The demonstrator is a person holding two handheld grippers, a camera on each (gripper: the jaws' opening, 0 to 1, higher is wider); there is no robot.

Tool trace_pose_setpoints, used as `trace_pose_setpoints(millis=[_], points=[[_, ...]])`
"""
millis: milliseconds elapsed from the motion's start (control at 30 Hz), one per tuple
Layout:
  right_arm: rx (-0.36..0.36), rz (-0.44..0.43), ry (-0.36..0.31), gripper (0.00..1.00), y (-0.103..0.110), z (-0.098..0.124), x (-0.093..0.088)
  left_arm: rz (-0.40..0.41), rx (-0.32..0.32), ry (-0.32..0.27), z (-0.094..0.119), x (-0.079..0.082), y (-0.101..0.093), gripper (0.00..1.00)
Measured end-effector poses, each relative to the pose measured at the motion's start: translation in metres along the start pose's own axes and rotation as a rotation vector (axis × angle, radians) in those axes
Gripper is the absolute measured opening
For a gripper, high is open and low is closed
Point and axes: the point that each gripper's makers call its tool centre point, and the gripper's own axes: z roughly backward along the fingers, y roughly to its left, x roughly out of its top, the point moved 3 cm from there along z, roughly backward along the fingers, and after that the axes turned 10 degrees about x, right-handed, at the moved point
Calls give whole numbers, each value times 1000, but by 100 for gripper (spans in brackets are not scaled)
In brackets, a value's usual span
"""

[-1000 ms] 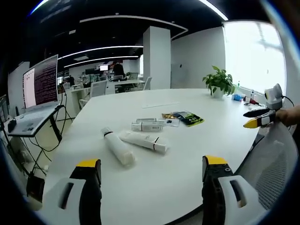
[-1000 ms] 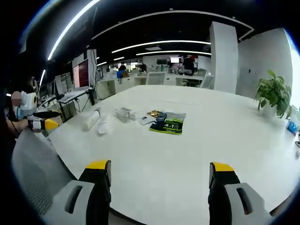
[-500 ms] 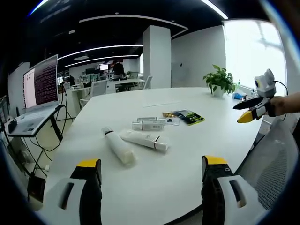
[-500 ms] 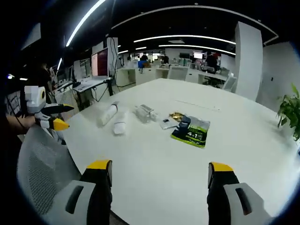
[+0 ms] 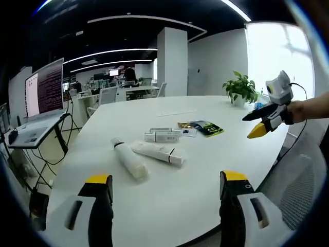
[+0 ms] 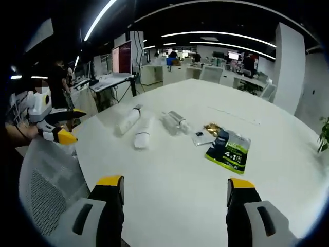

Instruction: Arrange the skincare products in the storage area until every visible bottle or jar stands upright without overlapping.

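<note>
Two white tubes lie flat on the white round table (image 5: 169, 206): one with a black band (image 5: 128, 160) (image 6: 128, 120) and one beside it (image 5: 157, 153) (image 6: 143, 135). Behind them lie small clear boxed items (image 5: 163, 136) (image 6: 176, 121), little sachets (image 5: 187, 132) (image 6: 202, 135) and a green-black packet (image 5: 208, 128) (image 6: 230, 149). My left gripper (image 5: 164, 182) is open, low at the table's near edge, short of the tubes. My right gripper (image 6: 175, 186) is open over the table edge, holding nothing. It also hangs in the air at the right (image 5: 261, 121); the left gripper shows beside the chair (image 6: 56, 129).
A grey mesh chair back (image 5: 300, 177) (image 6: 51, 190) stands between the two grippers at the table's rim. A potted plant (image 5: 239, 90) sits at the far edge. A monitor on a stand (image 5: 43, 92) (image 6: 125, 56) and office desks lie beyond the table.
In the left gripper view the right gripper has risen and moved left toward the table. The right gripper view has swung and come nearer the products. Nothing on the table has moved.
</note>
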Motion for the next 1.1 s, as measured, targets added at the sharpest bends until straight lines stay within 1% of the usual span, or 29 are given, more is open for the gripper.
trace_pose_setpoints(millis=[133, 233, 433, 600, 867, 933, 1100], points=[[29, -4, 13, 85, 4, -15, 1, -15, -22, 21, 0, -3, -5, 78], [53, 11, 33, 84, 8, -26, 3, -16, -26, 22, 0, -3, -6, 78], [90, 23, 50, 83, 16, -41, 8, -15, -27, 32, -1, -5, -5, 77], [110, 35, 64, 82, 17, -51, 11, -16, -30, 39, -1, -6, -6, 76], [146, 60, 88, 80, 20, -74, 23, -16, -27, 41, 0, -7, -5, 76], [157, 69, 96, 80, 23, -82, 27, -13, -24, 40, -1, -7, -4, 76], [178, 68, 108, 79, 25, -98, 35, -8, -21, 38, -1, -7, -4, 76]])
